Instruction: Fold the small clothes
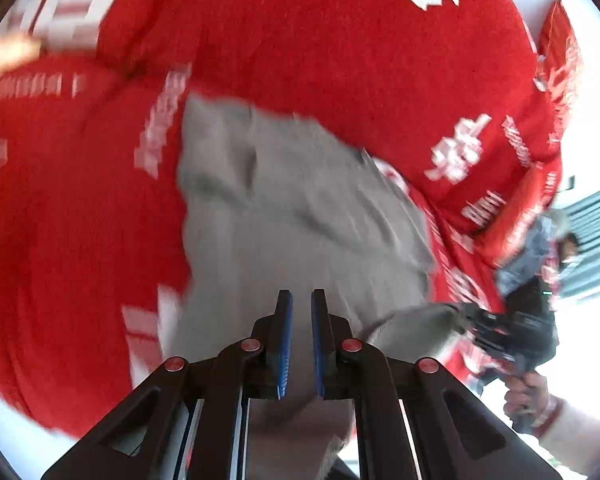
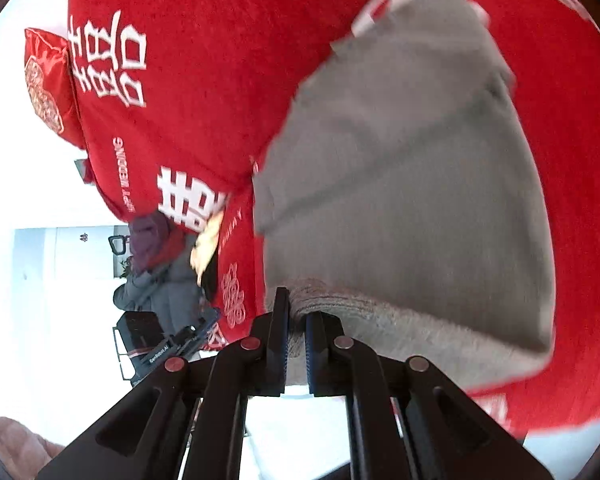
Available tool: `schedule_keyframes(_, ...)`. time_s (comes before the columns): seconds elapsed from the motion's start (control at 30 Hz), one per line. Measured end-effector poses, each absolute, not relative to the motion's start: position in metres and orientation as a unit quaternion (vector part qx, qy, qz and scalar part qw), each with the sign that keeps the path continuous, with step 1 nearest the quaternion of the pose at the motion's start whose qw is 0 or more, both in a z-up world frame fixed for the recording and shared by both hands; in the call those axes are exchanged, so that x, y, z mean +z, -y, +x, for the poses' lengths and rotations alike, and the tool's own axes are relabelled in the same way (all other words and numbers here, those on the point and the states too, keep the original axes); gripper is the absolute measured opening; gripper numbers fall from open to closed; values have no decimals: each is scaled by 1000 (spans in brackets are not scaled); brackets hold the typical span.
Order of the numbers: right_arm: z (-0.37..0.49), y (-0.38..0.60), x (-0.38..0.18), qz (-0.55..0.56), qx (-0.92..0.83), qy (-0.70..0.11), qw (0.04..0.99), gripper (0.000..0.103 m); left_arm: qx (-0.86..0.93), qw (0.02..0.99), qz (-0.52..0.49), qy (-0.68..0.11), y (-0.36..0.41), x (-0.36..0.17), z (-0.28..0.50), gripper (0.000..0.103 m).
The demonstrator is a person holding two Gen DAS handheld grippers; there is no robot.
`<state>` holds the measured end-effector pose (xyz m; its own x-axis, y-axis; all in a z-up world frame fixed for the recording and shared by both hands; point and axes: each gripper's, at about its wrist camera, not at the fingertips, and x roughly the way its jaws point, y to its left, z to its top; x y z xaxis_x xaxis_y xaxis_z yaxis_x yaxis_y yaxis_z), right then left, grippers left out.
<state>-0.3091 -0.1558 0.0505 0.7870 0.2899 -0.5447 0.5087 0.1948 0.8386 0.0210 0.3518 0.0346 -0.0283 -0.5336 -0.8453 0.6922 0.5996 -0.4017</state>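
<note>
A grey garment (image 2: 400, 184) is lying over a red bedspread (image 2: 204, 40) with white characters, both grippers (image 1: 301, 344) (image 2: 296, 334) clamping its hem. A red pillow (image 2: 46, 80) is resting against white walls (image 2: 40, 208).

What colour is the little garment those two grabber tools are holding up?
Plain grey. The garment shows best in the right wrist view, against the red blanket with white characters.
</note>
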Motion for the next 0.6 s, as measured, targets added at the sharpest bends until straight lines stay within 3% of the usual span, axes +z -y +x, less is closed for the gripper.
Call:
schedule_keyframes(0.17, -278, 209, 40, 630, -108, -322, 699, 7, -362, 746, 164, -535, -314, 30, 53, 11)
schedule_keyframes(0.2, -275, 218, 34, 629, -117, -331, 694, 7, -356, 743, 165, -543, -314, 27, 56, 16)
schedule_keyframes(0.23, -274, 227, 29, 623, -128, -347, 689, 7, -351, 740, 167, -549, -319, 24, 59, 26)
schedule_keyframes(0.3, -276, 237, 16, 611, -148, -382, 677, 8, -336, 744, 180, -548, -324, 20, 56, 100)
schedule_keyframes(0.4, -278, 239, 11, 585, -155, -428, 671, 15, -336, 738, 204, -549, -319, 14, 40, 103)
schedule_keyframes(0.43, -277, 235, 18, 560, -152, -443, 683, 24, -339, 726, 212, -560, -320, 9, 37, 103)
schedule_keyframes(0.47, -276, 232, 26, 535, -151, -455, 696, 51, -343, 715, 218, -570, -309, 1, 29, 103)
schedule_keyframes(0.5, -275, 229, 32, 513, -152, -466, 705, 63, -348, 698, 228, -583, -305, -6, 24, 103)
schedule_keyframes(0.53, -274, 224, 39, 483, -153, -480, 716, 69, -351, 685, 239, -592, -303, -14, 21, 103)
schedule_keyframes(0.6, -274, 218, 46, 445, -152, -503, 725, 69, -353, 662, 259, -608, -297, -32, 15, 103)
